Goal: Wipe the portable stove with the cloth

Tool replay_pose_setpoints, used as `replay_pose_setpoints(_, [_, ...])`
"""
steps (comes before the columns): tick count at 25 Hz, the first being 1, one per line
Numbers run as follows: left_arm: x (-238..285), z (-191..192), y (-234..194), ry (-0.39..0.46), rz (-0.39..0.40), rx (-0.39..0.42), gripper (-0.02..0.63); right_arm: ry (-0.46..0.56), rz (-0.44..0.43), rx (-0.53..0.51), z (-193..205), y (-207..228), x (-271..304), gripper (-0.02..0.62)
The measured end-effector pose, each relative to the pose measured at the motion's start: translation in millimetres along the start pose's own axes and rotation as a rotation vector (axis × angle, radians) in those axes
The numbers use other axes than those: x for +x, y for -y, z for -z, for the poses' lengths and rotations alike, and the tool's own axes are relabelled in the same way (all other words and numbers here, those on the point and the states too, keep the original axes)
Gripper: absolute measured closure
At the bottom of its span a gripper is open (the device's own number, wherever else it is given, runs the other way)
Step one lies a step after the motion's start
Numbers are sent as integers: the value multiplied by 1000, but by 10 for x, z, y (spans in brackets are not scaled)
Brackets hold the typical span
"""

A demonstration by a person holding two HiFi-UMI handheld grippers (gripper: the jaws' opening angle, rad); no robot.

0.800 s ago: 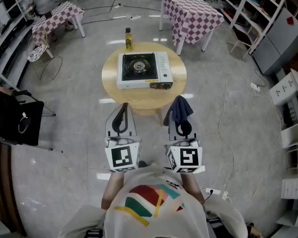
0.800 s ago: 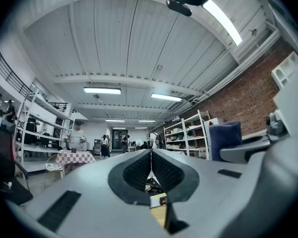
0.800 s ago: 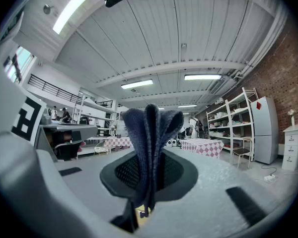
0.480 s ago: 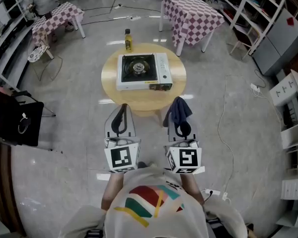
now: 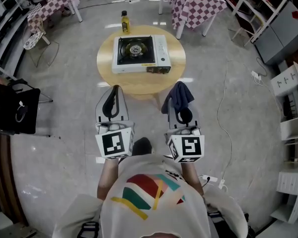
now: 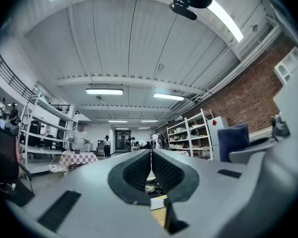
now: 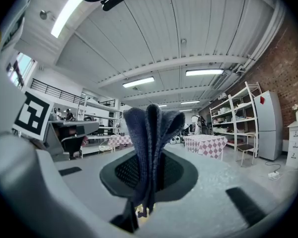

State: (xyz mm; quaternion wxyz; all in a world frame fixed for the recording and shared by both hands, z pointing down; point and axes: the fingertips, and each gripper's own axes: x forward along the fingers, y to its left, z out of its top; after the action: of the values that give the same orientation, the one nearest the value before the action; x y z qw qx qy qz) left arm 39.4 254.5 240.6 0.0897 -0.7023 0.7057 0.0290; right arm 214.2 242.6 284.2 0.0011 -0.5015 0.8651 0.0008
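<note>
Head view showed the portable stove point(image 5: 140, 54) set flat near the middle of the round wooden table point(image 5: 139, 86). It was a white, boxy metal body with a dark burner well and a ringed pan support toward the table's left, and a plain panel toward its right.

The cloth point(image 5: 179, 97) was held short of the table's near edge, well apart from the stove. It was dark blue, soft and nubbly, and was pinched in the closed jaws of the right gripper point(image 5: 179, 108), with loose folds standing up above them. The left gripper point(image 5: 112, 94) was also held short of the table's near edge, its ribbed pads pressed together with nothing between them.

The cloth was judged light and limp, likely to drape and bunch. A grip at its gathered middle would leave free folds to be dragged over the metal. The stove was judged stiff but light enough to slide on the smooth wood, so it might be steadied at its plain panel, and the pan support was judged likely to snag the fabric.

A yellow bottle point(image 5: 124, 21) was seen just beyond the table's far edge, apparently on the glossy grey floor.
</note>
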Motion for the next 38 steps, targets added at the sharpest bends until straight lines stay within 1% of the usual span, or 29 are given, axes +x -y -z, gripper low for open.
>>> replay_pose_setpoints(1, [-26,25,5,-23,0,-1,598,-13,-8,0,41,-4,-20,565])
replay_pose_setpoints(2, [-46,52,-3,-29,-6,-4,598,-26,-19,10,77,-11,-37,565])
replay_pose_setpoints(4, [-61,96,-41,-18,-26,-8,598,-47,-42,55,120,-37,-63,565])
replay_pose_setpoints(5, [-61,107,-44,-28,-31,-14,598,-53,-50,70,130,-49,-72,565])
replay_pose_setpoints(8, [-46,93,-8,-48,-39,-25,598,-63,-65,67,168,-69,-66,565])
replay_pose_setpoints(10, [-35,86,28,-54,-40,-13,598,-70,-85,83,213,-84,-44,565])
replay_pose_setpoints(12, [-30,133,70,-71,-21,9,598,-72,-96,101,230,-83,-19,565])
replay_pose_setpoints(15, [31,211,73,-94,3,28,598,-54,-89,91,189,-39,60,565])
replay_pose_setpoints(18, [140,217,26,-84,-10,14,598,-50,-68,89,185,58,116,565])
replay_pose_setpoints(21, [289,147,-11,-48,-26,-6,598,-41,-43,111,180,176,176,565])
replay_pose_setpoints(25, [423,262,-48,-62,-23,4,598,-59,-42,127,259,243,303,565])
replay_pose_setpoints(29, [653,289,-135,-48,-41,-1,598,-67,-45,113,290,272,514,565])
replay_pose_setpoints(36, [1267,391,-263,-23,-22,-7,598,-74,-29,108,332,433,1125,565])
replay_pose_setpoints(38, [1480,476,-325,-38,-9,-9,598,-76,-28,100,312,476,1351,565])
